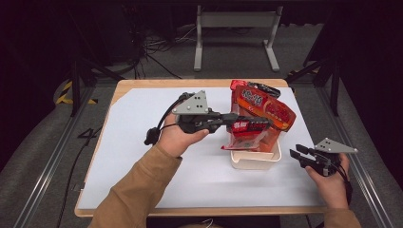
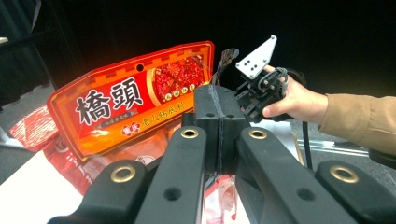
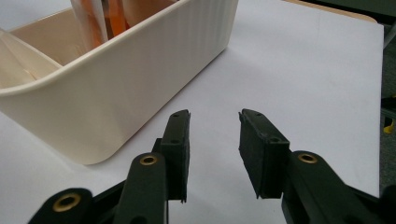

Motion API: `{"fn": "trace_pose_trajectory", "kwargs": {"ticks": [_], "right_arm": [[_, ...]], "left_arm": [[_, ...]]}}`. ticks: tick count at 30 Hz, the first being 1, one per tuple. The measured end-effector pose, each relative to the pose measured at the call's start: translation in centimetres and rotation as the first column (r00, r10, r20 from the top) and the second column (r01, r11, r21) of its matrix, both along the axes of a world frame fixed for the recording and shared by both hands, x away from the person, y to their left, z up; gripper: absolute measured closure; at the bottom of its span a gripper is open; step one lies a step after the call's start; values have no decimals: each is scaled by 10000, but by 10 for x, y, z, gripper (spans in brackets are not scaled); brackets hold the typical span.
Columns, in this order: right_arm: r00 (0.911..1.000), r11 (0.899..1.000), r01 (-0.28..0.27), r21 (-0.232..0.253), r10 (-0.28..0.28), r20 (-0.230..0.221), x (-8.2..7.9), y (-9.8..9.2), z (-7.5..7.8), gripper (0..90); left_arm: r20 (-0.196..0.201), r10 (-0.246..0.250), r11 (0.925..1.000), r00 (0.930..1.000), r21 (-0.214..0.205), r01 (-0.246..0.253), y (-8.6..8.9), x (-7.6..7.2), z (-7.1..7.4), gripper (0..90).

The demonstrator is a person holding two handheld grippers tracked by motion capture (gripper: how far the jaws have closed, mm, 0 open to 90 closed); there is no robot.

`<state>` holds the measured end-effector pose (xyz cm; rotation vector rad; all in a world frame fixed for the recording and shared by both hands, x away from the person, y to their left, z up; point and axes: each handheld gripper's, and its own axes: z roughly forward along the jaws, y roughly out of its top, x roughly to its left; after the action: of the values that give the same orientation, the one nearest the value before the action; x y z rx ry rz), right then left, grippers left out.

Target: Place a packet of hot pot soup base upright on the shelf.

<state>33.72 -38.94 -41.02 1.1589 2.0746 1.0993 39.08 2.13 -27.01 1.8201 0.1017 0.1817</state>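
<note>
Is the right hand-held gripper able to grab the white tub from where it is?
Probably yes. The right hand-held gripper is open, the white tub sits just ahead, and only bare table sheet lies between.

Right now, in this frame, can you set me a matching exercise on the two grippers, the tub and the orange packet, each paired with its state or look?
Things:
1. left gripper
2. right gripper
3. tub
4. orange packet

States:
A. jaws apart, nothing between them
B. large printed characters on the front
C. jaws closed together
D. cream, ribbed wall, standing on the white sheet

Pairs: 1-C, 2-A, 3-D, 4-B
</note>
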Motion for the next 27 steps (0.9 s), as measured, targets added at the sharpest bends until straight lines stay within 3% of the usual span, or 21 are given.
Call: {"fn": "trace_pose_trajectory", "kwargs": {"ticks": [27], "right_arm": [[10000, 9997, 3, 256, -5, 84, -1, -6, 1, 627]], "left_arm": [[87, -579, 9982, 9983, -130, 580, -47, 2, -27, 900]]}}
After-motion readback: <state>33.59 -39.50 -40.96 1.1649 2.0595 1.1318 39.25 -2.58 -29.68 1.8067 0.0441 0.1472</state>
